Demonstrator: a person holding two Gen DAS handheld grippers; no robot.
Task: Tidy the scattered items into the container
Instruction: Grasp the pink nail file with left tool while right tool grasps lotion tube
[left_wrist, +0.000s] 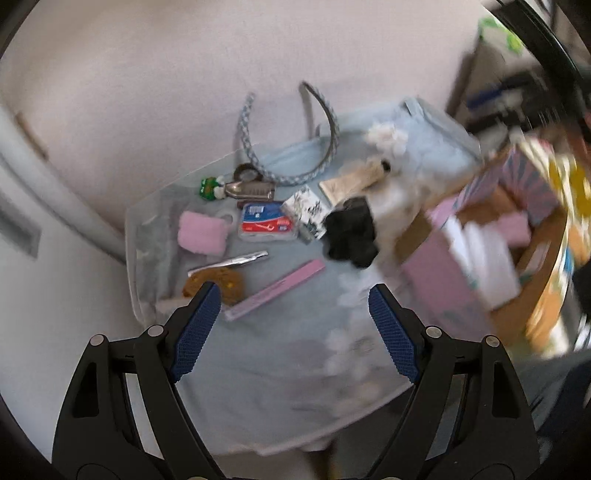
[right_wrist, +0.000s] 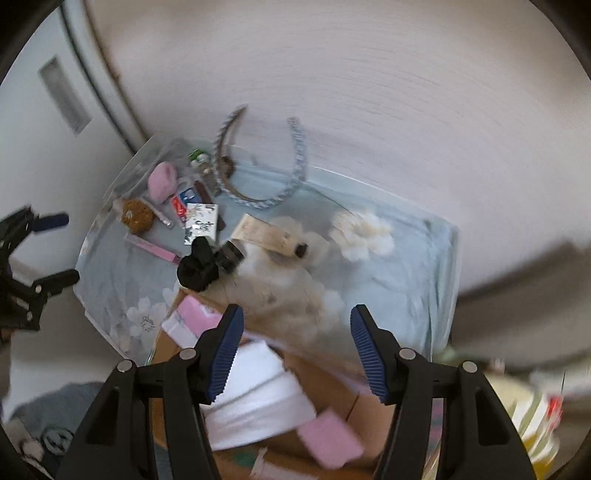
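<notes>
Small items lie scattered on a light blue floral cloth (left_wrist: 258, 350): a pink puff (left_wrist: 201, 233), a red and blue floss box (left_wrist: 267, 220), a black scrunchie (left_wrist: 351, 234), a pink nail file (left_wrist: 275, 288), tweezers (left_wrist: 240, 260), a brown cookie-like sponge (left_wrist: 216, 282) and a blue braided headband (left_wrist: 255, 155). The cardboard box (left_wrist: 532, 295) with pink flaps stands at the right and holds a white roll (right_wrist: 258, 398) and a pink pad (right_wrist: 330, 443). My left gripper (left_wrist: 293, 299) is open and empty above the cloth. My right gripper (right_wrist: 295, 325) is open and empty above the box.
A cream tube (right_wrist: 273, 234) and a white fluffy flower (right_wrist: 364, 230) lie further back on the cloth. A patterned white packet (right_wrist: 201, 221) sits by the scrunchie (right_wrist: 195, 267). The left gripper shows at the right wrist view's left edge (right_wrist: 55, 247). Pale wall behind; clutter at far right.
</notes>
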